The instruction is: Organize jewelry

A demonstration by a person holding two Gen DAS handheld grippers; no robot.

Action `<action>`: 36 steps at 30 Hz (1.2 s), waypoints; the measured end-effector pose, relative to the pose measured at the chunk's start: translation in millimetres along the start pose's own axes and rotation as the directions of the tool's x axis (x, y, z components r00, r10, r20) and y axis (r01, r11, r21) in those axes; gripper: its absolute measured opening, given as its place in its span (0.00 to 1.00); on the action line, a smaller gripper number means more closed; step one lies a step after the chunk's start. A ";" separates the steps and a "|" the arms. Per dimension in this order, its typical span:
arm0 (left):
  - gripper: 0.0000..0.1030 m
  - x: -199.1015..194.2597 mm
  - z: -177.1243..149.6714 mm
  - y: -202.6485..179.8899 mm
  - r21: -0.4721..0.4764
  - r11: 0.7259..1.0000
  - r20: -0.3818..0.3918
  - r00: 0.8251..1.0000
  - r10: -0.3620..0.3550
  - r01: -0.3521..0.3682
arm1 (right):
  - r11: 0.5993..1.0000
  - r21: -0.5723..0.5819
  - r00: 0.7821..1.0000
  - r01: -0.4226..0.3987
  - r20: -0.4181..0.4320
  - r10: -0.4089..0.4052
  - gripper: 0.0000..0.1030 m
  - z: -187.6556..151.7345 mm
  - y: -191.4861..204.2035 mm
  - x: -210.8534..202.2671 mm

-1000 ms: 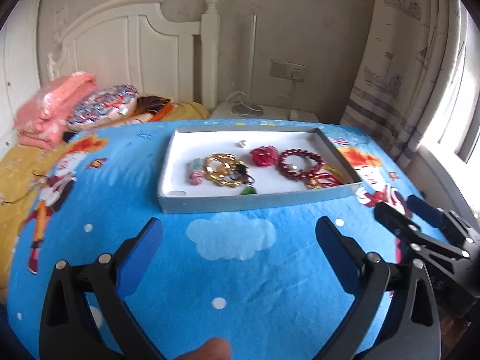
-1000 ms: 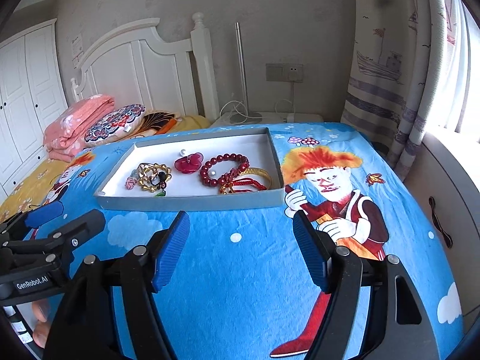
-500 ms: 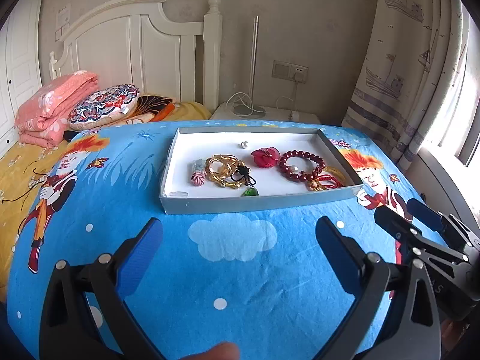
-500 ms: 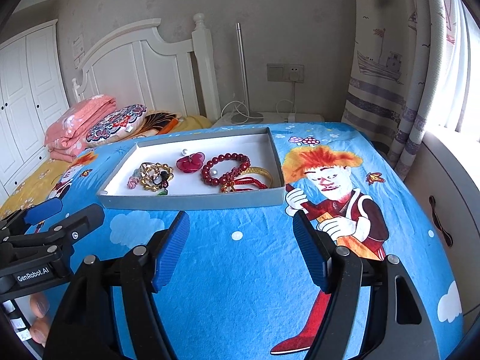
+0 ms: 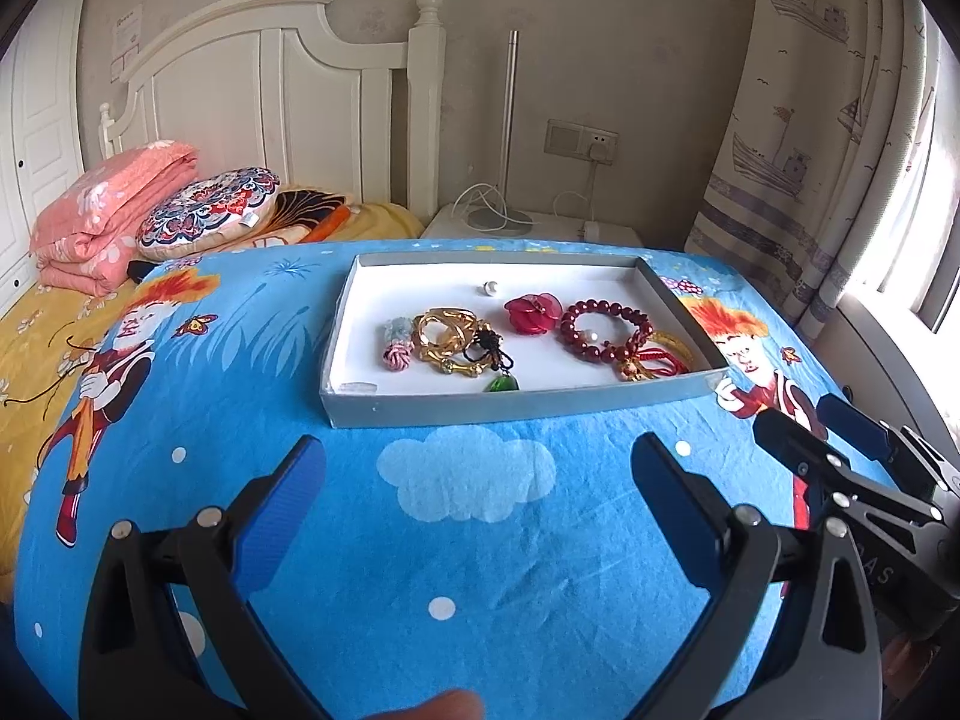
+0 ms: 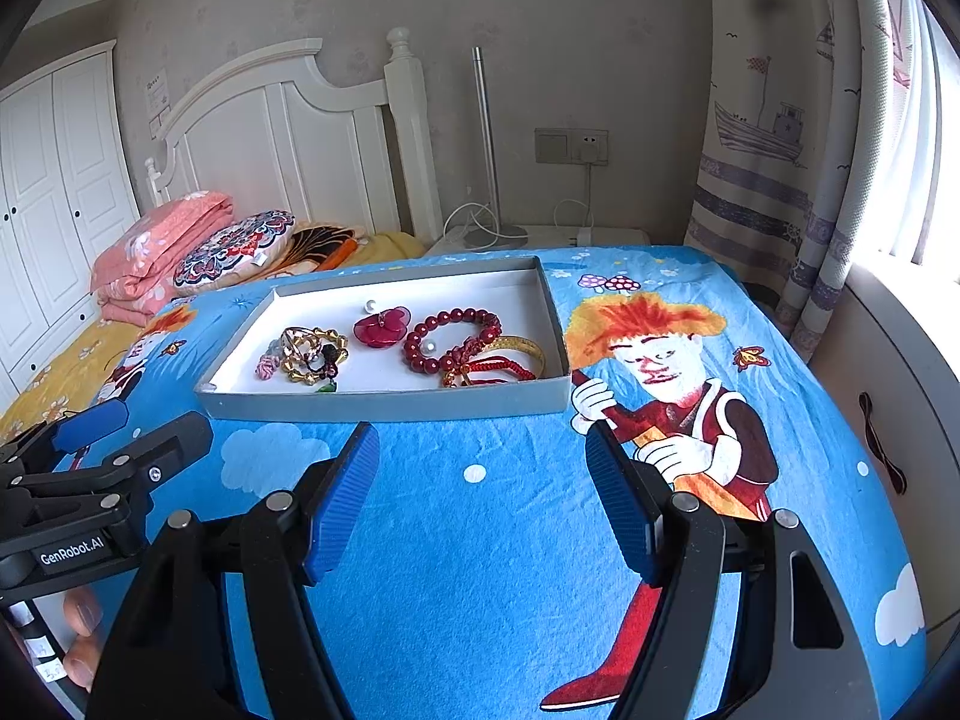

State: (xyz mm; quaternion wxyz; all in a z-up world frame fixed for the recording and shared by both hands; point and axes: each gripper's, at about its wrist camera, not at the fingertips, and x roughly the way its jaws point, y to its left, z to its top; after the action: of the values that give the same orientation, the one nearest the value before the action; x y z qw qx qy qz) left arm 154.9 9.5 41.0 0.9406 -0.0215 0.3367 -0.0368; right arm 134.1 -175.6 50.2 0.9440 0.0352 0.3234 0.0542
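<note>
Bed, blue cartoon-print cover (image 5: 480, 540): carries one shallow grey tray (image 5: 516, 405) with white floor, set near the middle of the cover, ahead of both your grippers.

Tray contents, left to right:
- Pink knotted charm (image 5: 397, 354), touching the gold piece beside it.
- Gold chain bracelet (image 5: 447, 333), coiled, with a black cord (image 5: 489, 345) lying over its right side.
- Green pendant (image 5: 503, 384), at the near wall, on the cord's end.
- Loose pearl (image 5: 491, 287), alone toward the far wall.
- Red flower piece (image 5: 531, 313), mid-tray.
- Dark red bead bracelet (image 5: 606, 327), a small pearl inside its ring.
- Gold bangle (image 6: 521, 351) with red cord (image 6: 498, 367), tangled in the near right corner.

Your left gripper (image 5: 480, 492): jaws spread wide, nothing between them, hovering over the cover short of the tray.
Your right gripper (image 6: 483, 489): jaws likewise apart and empty, just beside the left one, also short of the tray.
</note>
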 end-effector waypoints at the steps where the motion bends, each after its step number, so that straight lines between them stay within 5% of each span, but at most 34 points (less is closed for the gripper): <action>1: 0.96 -0.2 -0.1 -0.6 0.001 1.000 0.000 1.000 0.000 0.000 | 1.000 0.000 1.000 -0.001 0.000 0.001 0.66 -0.5 0.3 -0.7; 24: 0.96 2.3 -1.6 -0.4 0.003 1.000 -0.004 1.000 0.007 -0.007 | 1.000 0.003 1.000 -0.009 -0.007 0.009 0.66 0.5 -0.1 -0.8; 36: 0.96 -6.1 -3.8 -8.3 0.037 0.999 0.066 0.997 0.035 -0.037 | 1.000 0.000 1.000 -0.014 -0.011 0.014 0.66 3.7 -2.0 -0.9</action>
State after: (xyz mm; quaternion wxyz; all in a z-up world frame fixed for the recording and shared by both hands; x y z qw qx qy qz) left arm 147.3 1.6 42.5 0.9518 0.0013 0.3055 -0.0256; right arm 135.8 -177.9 53.5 0.9418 0.0373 0.3284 0.0609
